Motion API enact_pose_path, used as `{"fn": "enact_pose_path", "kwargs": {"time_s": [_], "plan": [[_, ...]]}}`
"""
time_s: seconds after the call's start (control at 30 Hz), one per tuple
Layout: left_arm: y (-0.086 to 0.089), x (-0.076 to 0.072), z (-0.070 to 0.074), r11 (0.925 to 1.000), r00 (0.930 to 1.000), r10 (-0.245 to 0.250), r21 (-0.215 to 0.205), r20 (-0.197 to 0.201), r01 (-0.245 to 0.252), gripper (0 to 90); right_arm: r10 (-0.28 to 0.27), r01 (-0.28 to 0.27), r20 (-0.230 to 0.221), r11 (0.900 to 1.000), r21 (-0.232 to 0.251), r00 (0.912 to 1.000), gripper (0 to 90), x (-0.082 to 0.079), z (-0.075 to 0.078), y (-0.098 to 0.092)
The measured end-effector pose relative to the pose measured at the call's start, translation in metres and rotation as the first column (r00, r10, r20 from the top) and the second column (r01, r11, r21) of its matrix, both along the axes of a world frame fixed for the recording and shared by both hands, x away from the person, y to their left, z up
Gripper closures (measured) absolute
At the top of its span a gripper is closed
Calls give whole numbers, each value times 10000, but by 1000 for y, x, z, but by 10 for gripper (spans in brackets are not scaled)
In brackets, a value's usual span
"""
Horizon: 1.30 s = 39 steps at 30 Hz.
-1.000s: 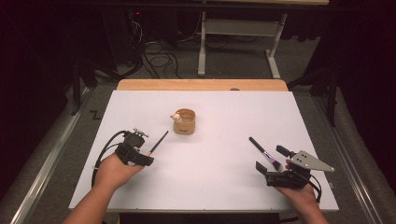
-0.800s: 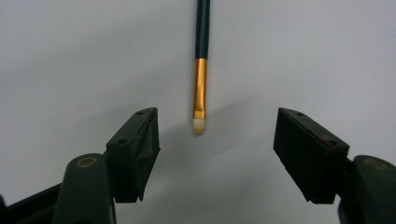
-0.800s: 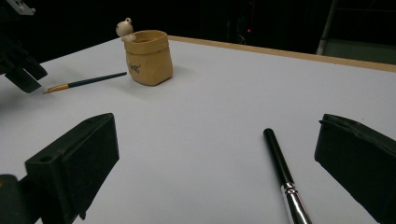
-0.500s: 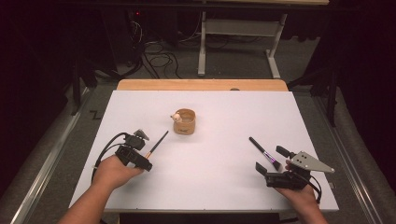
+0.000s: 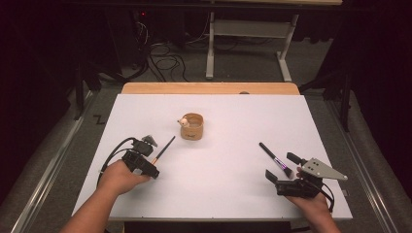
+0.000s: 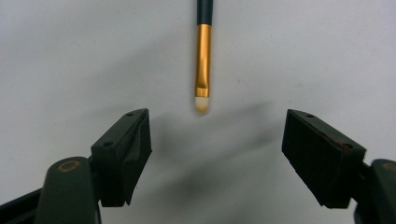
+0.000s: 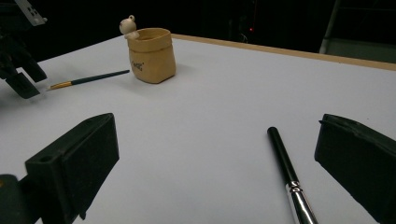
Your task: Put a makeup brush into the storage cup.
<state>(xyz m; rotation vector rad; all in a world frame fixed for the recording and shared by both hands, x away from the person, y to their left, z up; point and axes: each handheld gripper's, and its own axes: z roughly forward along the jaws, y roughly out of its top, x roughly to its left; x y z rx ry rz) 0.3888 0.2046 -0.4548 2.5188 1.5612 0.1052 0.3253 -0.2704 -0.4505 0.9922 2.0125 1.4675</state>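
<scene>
Wide white table (image 5: 214, 194) carrying everything, with a strip of bare wood along its far edge. Near the middle, a small tan cup (image 5: 192, 126) standing upright, a little bear figure on its rim. On the left side, a slim brush with a dark handle and gold collar (image 5: 163, 149) lying flat, well apart from the cup, bristle tip toward the left gripper (image 5: 151, 156). On the right side, a second brush with a black handle and silver collar (image 5: 275, 159) lying flat just ahead of the right gripper (image 5: 281, 167). Risk, as a judgement: a thin handle flat on a smooth top, likely to roll or skid away under a pinch that lands off centre or too close to the soft tip; a low approach could scrape the pads on the table and nudge the brush aside; a careless carry toward the cup could tip it, being small and light-looking. Left gripper: jaws set wide and just been opening further, nothing between them, the pale bristle tip (image 6: 201, 103) lying just beyond the pads, untouched. Right gripper (image 7: 219, 154): jaws spread wide as well, grasping nothing, the black handle (image 7: 280, 149) lying on the table between and ahead of them, nearer one pad but clear of both.
</scene>
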Motion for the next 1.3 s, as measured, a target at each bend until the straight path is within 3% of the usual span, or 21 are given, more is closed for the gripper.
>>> {"fn": "enact_pose_path", "kwargs": {"time_s": [0.13,0.4,0.8,1.0,1.3], "plan": [[2,4,1,9996,9994,187,-208,308,-180,286,24,-24,20,10000,-76,10000,4,0,-1,1],[-2,17,6,9999,9996,-96,-48,270,97,360,0,0,-13,10000,-71,10000,4,0,-1,1],[-9,39,15,9992,9986,-36,-392,528,57,419,16,-16,42,10000,-58,10000,4,0,0,-1],[-9,48,11,9973,9990,102,-737,431,-70,447,32,-32,29,10000,-70,10000,4,0,0,0],[-9,62,2,9957,9993,19,-922,375,16,532,35,-35,-5,10000,-50,10000,4,0,-1,1]]}}
